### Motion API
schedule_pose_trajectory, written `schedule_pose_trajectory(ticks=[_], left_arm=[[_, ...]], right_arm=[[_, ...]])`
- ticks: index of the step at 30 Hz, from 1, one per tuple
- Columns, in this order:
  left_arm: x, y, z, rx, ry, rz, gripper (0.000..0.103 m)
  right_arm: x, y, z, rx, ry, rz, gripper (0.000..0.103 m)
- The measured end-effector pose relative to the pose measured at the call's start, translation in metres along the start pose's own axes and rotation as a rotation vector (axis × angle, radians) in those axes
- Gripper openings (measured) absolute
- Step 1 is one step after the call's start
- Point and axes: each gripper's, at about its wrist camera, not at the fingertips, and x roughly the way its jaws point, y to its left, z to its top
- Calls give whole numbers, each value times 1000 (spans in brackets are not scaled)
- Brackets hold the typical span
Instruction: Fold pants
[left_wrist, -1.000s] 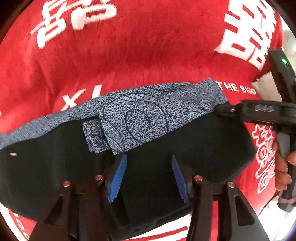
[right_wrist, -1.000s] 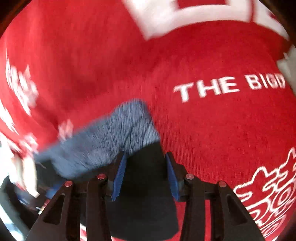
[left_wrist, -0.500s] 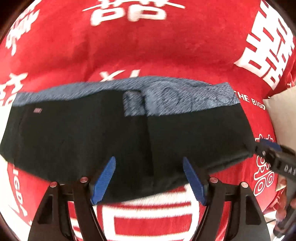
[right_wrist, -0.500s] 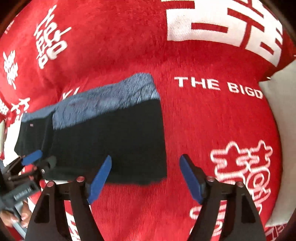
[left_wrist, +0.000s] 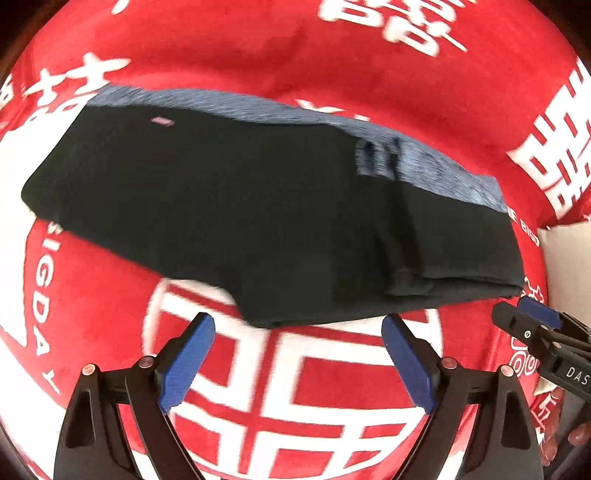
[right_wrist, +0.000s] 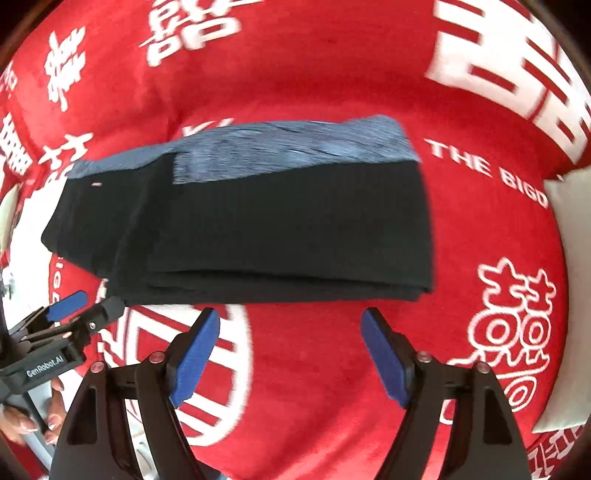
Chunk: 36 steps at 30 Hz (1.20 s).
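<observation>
The pants lie folded into a flat black stack on the red blanket, with the blue-grey patterned waistband along the edge farthest from me. My left claw hangs over the blanket just short of the pants' near edge; its jaws have just been opening and now stand spread wide with nothing between them, only the blanket's white lettering below. My right claw is the same (jaws just opened further, empty), hovering just off the near fold of the pants, not touching the cloth. From the left view my right claw shows beside the pants' right corner; from the right view my left claw sits off their left corner. A pale cushion lies well to the right of the pants.
</observation>
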Motion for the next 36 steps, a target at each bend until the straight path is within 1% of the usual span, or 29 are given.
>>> schedule_pose_trajectory(ticks=[3, 8, 12, 14, 15, 16, 18, 21, 24, 26, 28, 32, 36], left_arm=[[-3, 23, 1, -41, -8, 0, 92], [-9, 61, 7, -102, -32, -3, 92], [-13, 96, 14, -182, -71, -9, 92], [-13, 119, 17, -243, -89, -20, 92], [-12, 127, 21, -270, -93, -26, 92], [-12, 140, 22, -303, -103, -30, 92], [-12, 160, 24, -352, -125, -36, 92], [-15, 190, 26, -430, -172, -61, 92], [-12, 219, 26, -520, -226, -124, 92], [-5, 237, 27, -577, -254, -185, 92], [2, 247, 29, -604, -275, -241, 92], [13, 256, 33, -629, -305, -315, 92], [15, 261, 33, -632, -337, -382, 92]], right_arm=[[4, 28, 9, -42, -4, -5, 82], [17, 62, 28, -79, -4, -26, 82], [30, 76, 39, -118, -10, -72, 83], [51, 82, 44, -135, 33, -99, 83], [59, 81, 43, -128, 55, -107, 85], [64, 79, 43, -112, 52, -107, 86], [67, 79, 44, -91, 41, -99, 92], [72, 85, 44, -99, 52, -98, 98], [78, 94, 41, -150, 52, -136, 99], [78, 94, 39, -153, 43, -130, 99], [77, 92, 38, -154, 40, -121, 100], [77, 95, 37, -168, 44, -129, 100], [83, 100, 36, -182, 46, -148, 101]])
